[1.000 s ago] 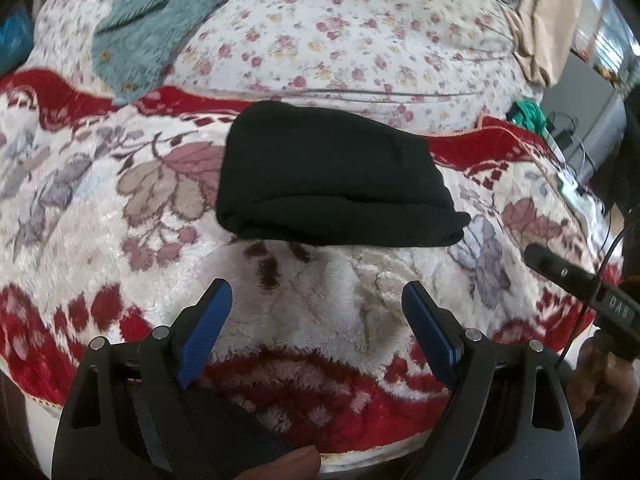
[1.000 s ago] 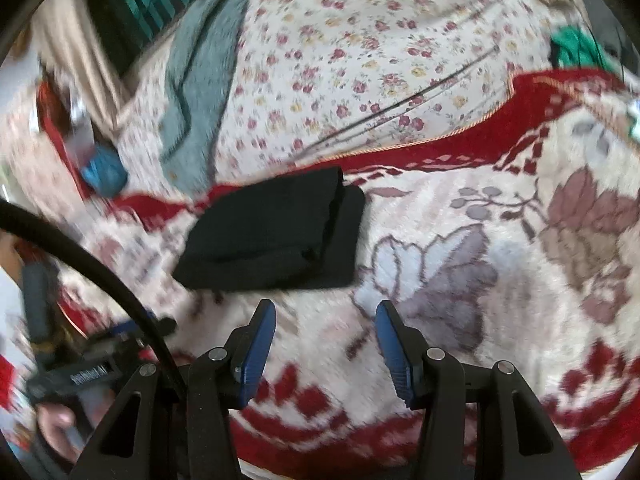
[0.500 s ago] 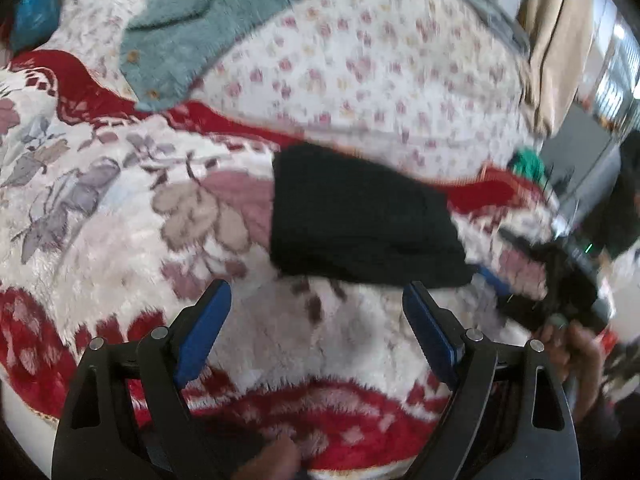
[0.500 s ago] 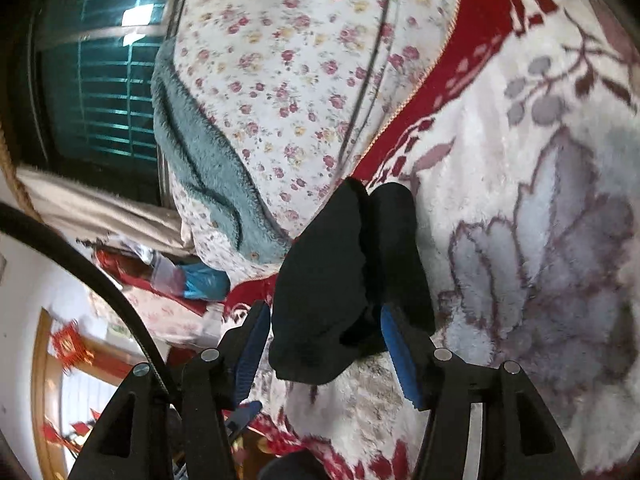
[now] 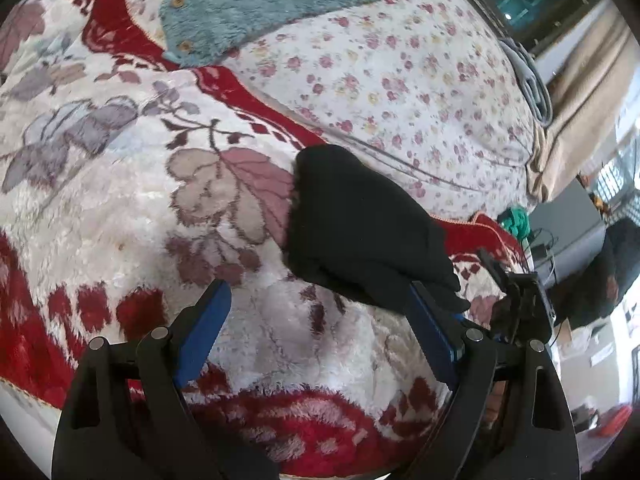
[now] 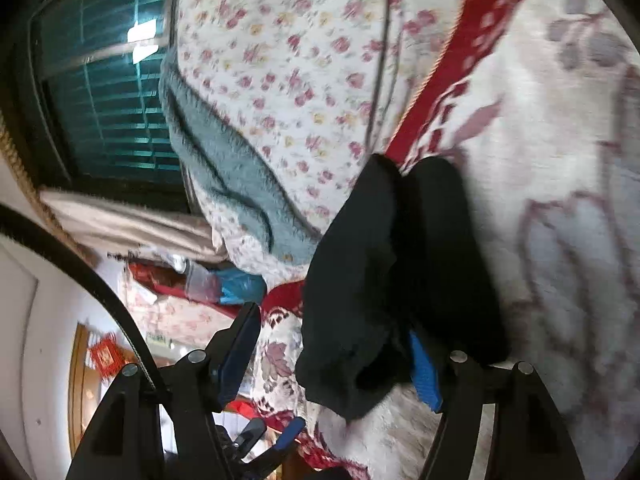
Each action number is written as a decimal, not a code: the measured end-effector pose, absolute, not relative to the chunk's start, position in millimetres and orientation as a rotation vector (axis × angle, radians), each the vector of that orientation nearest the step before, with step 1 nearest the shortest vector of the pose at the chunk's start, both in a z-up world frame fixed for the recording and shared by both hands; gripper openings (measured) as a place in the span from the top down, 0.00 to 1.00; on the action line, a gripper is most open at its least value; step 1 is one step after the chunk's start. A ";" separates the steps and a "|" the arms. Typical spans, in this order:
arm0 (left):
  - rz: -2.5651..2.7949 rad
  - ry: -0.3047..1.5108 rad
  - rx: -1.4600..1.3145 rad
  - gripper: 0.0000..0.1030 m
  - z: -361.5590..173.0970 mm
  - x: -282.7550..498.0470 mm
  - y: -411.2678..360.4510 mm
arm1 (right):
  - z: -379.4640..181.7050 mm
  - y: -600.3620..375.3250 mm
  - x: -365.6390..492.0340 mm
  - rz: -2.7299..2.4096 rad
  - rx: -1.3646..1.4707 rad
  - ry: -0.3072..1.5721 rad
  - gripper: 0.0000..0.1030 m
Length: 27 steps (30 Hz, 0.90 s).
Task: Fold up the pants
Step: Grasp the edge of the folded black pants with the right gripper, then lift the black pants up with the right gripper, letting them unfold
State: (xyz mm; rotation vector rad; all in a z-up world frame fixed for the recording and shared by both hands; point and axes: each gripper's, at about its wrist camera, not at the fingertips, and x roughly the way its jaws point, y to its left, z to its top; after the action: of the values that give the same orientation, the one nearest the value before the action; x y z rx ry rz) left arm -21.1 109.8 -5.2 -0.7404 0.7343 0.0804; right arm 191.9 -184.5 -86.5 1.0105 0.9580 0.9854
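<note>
your right claw [image 6: 332, 356] is rolled on its side and its jaws are opening; the near end of the folded black pants [image 6: 384, 272] is sitting between the two blue pads. one pad [image 6: 424, 372] is lying against the underside of the bundle, the other pad [image 6: 236, 352] is standing clear of the cloth with a gap showing, so you are not clamping the pants at this moment. the view is blurred at the edges, so i cannot tell whether the lower pad is pressing or only touching.

your left claw [image 5: 320, 336] is standing wide, with nothing between its blue pads. its right-side pad [image 5: 430, 336] is sitting just beside the near corner of the pants [image 5: 360, 232]; whether it is touching the cloth i cannot tell. its left-side pad [image 5: 204, 328] is hovering over bare blanket.

the pants are lying as a compact folded bundle on the plush red and white floral blanket [image 5: 120, 208] covering the bed, close to the red border band. behind the bundle a small-flowered quilt [image 5: 400, 80] is rising in a mound, and a teal fleece garment [image 5: 248, 4] with buttons is lying across its far side. in the left view your right claw [image 5: 516, 308] is showing at the right end of the pants. beyond the bed, a beige curtain [image 5: 592, 80] is hanging by the window.
</note>
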 end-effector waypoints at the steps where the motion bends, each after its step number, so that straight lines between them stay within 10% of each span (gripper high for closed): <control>1: 0.091 0.741 -0.751 0.15 -6.1 -21.3 110.7 | -85.8 -177.6 193.3 0.970 0.971 0.975 0.35; 14: -0.033 0.738 -0.559 0.15 4.9 -12.7 78.0 | -96.2 -175.2 183.9 0.898 0.973 0.872 0.40; 27: -0.091 0.645 -0.447 0.15 20.1 -31.9 48.9 | -100.6 -176.7 186.8 0.685 1.014 1.049 0.80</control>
State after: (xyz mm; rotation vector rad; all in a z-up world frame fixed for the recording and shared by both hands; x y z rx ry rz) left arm -31.9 48.9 20.1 -0.4465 0.6451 -0.0906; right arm 186.8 -176.7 -100.6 1.0144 1.0486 0.6847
